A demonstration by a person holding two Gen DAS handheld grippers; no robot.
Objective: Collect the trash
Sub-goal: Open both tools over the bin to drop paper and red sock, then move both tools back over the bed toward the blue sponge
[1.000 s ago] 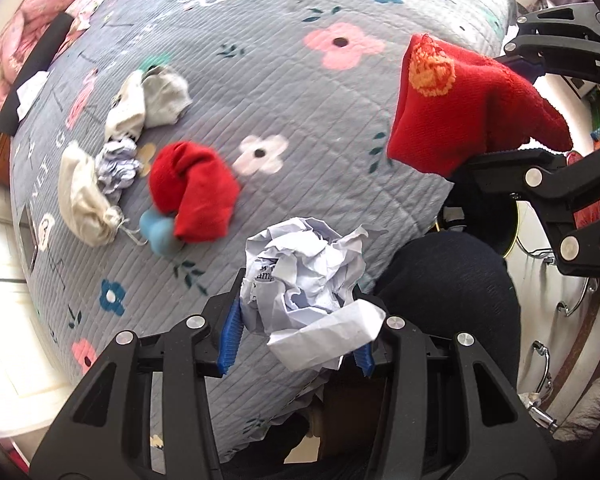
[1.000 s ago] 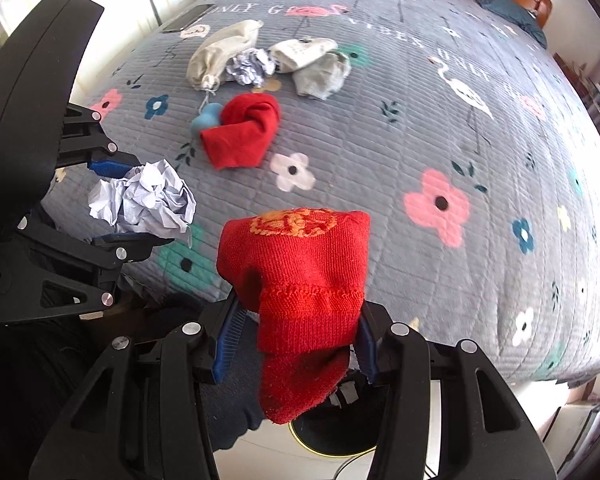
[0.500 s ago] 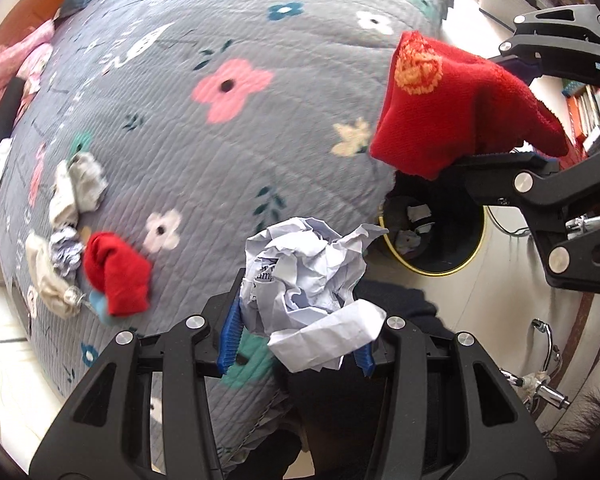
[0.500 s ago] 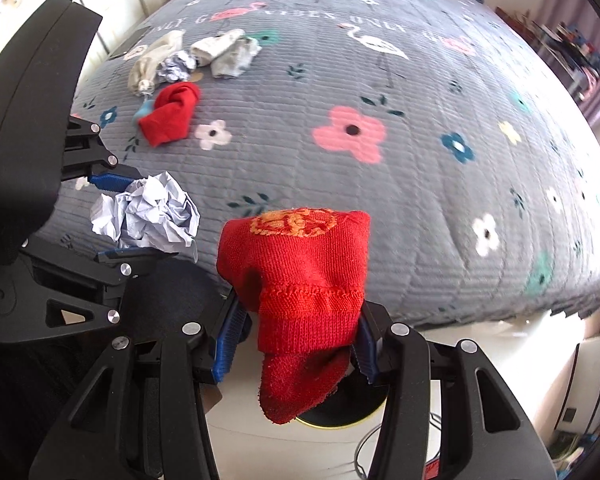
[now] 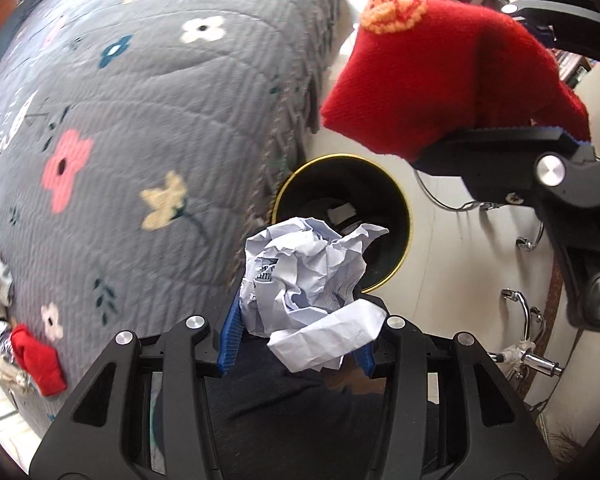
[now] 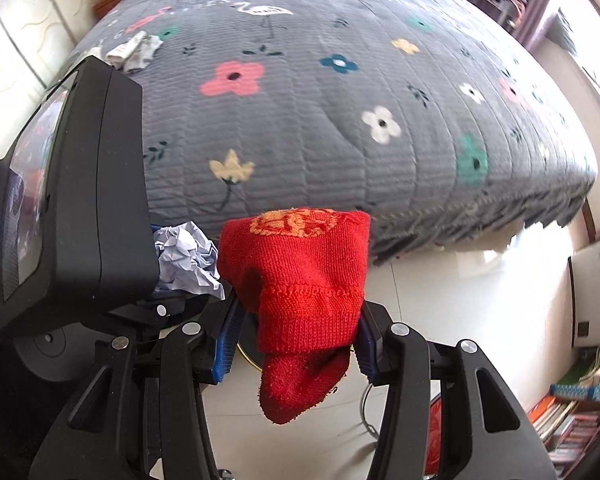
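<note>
paper and sock held by the bin

the left gripper [image 5: 298,336] pinched a crumpled paper [image 5: 300,276], which hung over the near rim of the black bin [image 5: 396,200] on the floor beside the bed [image 5: 140,120]. the right gripper [image 6: 296,344] was clamped on a red sock [image 6: 304,280], held in the air just beside the paper.

Two red socks are counted: one clamped [image 5: 440,80], one on the bed [image 5: 38,358]. One crumpled paper ball [image 5: 304,276], one black bin [image 5: 384,196] and two grippers [image 5: 296,344] [image 6: 296,346] are seen.
</note>
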